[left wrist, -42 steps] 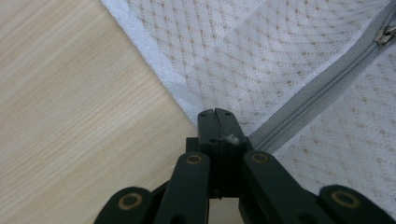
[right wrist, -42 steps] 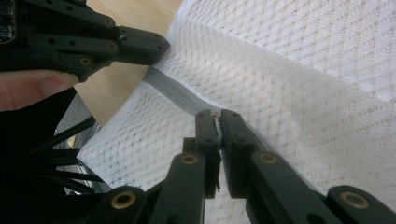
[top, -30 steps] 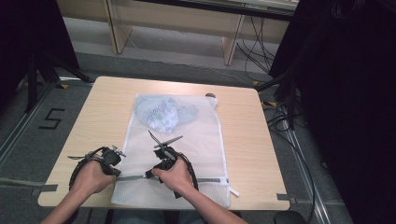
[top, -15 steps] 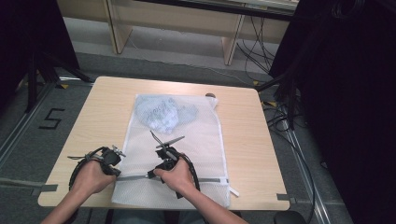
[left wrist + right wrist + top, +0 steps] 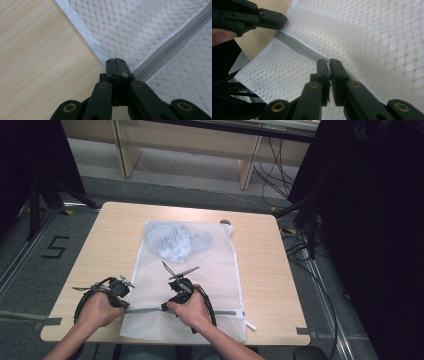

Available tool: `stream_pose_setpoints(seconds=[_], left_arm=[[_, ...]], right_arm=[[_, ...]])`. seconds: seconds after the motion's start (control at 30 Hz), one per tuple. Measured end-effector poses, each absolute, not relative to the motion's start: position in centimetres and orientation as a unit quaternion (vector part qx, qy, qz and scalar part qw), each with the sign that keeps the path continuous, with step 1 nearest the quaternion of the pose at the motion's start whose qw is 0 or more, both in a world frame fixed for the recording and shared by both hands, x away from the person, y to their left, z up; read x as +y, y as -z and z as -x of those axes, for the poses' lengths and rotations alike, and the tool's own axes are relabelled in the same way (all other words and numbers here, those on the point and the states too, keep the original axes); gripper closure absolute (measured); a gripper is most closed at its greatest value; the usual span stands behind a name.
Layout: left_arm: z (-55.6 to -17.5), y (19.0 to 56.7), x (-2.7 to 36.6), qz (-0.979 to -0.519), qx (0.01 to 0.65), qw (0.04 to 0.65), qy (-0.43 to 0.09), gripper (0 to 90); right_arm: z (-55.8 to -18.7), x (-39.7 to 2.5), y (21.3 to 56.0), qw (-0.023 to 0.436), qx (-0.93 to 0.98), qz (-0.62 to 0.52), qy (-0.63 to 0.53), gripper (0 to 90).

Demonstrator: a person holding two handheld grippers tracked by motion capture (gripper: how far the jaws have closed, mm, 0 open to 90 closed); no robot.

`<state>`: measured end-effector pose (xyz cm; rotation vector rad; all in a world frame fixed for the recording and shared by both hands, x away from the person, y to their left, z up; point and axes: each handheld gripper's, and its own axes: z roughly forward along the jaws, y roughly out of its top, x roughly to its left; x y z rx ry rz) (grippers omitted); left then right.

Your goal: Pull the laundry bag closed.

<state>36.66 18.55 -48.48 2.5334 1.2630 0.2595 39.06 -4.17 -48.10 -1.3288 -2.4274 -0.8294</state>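
Right fingers: right gripper [image 5: 329,65] closed narrow on the small metal zipper pull [image 5: 327,63], low centre of its own view; in the high view it sits lower centre [image 5: 172,306].
Left fingers: left gripper [image 5: 115,60] pressed together at the near-left end of the grey zipper track [image 5: 172,45], pinning the bag's seam edge; lower left in the high view [image 5: 121,290].
Task's thing: white mesh laundry bag [image 5: 200,270] lies flat across the middle of the light wooden bench [image 5: 110,240], a pale blue crumpled garment [image 5: 172,242] inside toward the upper centre.
Key relation: the zipper's long axis runs left to right along the bag's lower part; the pull lies near its left end, the left gripper just beside it at far left.
Judgement: travel to the right along the track falls to the right hand; the left anchors.
Risk: mesh may bunch ahead of the pull.
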Motion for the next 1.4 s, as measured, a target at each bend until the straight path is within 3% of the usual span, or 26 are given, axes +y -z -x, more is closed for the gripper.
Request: stream_pose_setpoints(seconds=[0.17, 0.57, 1.0, 1.4], left_arm=[[-36.7, 48.4, 18.5, -0.882, 0.439, 0.144, -0.088, 90.0], [-36.7, 48.5, 18.5, -0.882, 0.439, 0.145, -0.090, 90.0], [-36.7, 48.5, 18.4, -0.882, 0.438, 0.146, -0.092, 90.0], [-36.7, 48.5, 18.4, -0.883, 0.437, 0.147, -0.094, 90.0]], right_arm=[[-39.2, -4.5, 47.8, 0.151, -0.822, 0.469, 0.284, 87.0], [-39.3, -4.9, 47.9, 0.154, -0.822, 0.470, 0.281, 87.0], [-39.5, -6.2, 48.5, 0.117, -0.843, 0.446, 0.276, 87.0], [-39.6, -6.5, 48.5, 0.120, -0.842, 0.449, 0.275, 87.0]])
